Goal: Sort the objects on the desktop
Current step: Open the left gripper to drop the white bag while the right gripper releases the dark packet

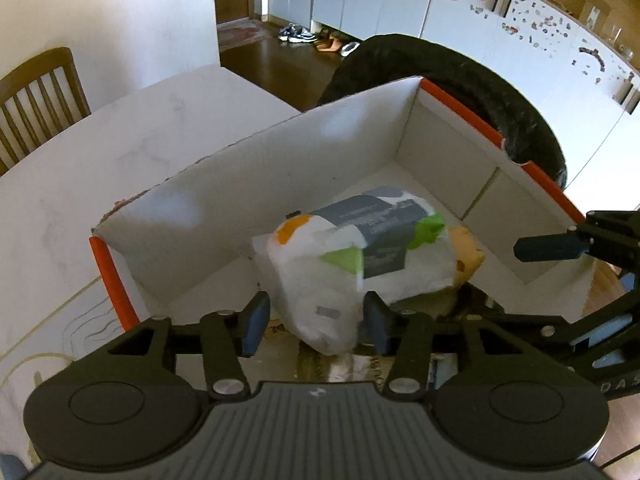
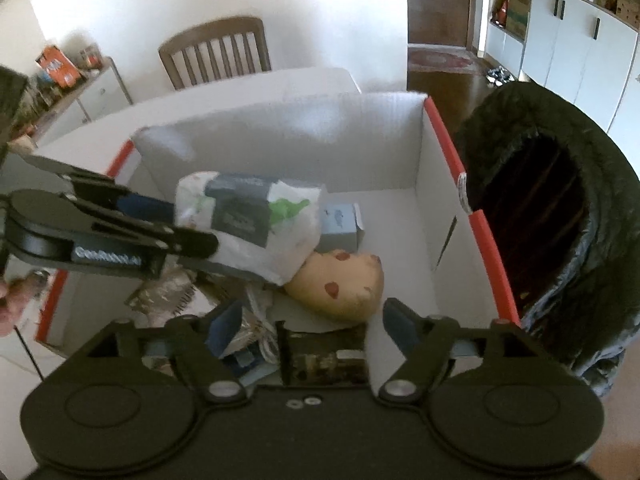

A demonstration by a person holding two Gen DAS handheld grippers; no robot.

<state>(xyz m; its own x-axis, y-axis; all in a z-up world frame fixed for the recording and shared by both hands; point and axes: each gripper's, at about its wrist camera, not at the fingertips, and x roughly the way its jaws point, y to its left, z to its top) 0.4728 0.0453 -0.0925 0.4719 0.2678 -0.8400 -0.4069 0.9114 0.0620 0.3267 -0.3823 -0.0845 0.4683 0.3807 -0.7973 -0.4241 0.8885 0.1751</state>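
Inside the white box, the soft white packet is seen between the parted, slack left gripper, long axis pointing away, while the right gripper stands open and empty beside it.

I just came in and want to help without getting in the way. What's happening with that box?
A person with a gripper in each hand is sorting things into a white cardboard box with red edges. The left gripper has a white plastic-wrapped packet between its fingers over the box; whether they still press it is unclear. The right gripper hangs open and empty above a tan spotted pouch and other items already inside.
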